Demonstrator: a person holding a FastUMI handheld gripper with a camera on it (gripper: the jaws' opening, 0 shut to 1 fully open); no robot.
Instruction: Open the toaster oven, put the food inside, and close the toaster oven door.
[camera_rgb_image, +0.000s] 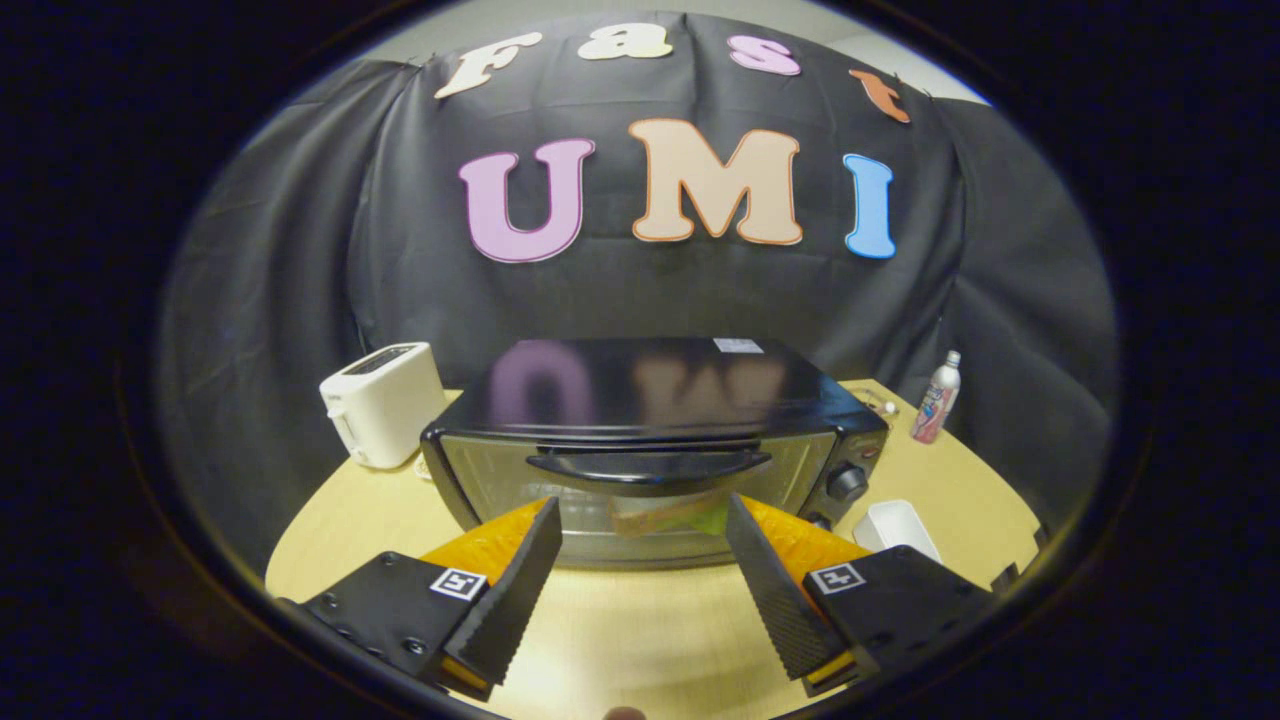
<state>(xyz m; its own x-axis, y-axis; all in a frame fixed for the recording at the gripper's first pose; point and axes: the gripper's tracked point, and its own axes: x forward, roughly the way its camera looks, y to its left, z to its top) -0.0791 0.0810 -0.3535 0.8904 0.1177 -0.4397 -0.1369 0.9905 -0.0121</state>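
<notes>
Toaster oven (650, 455): door closed, food (665, 517) visible inside; task apparently complete. Hand-held gripper (645, 560): wide open, empty, facing the door.

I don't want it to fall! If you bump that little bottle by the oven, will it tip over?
Probably yes. The bottle stands upright, tall and narrow on a small base, so a nudge could topple it. Its round body would likely roll across the table. The open gripper is nowhere near it.
</notes>
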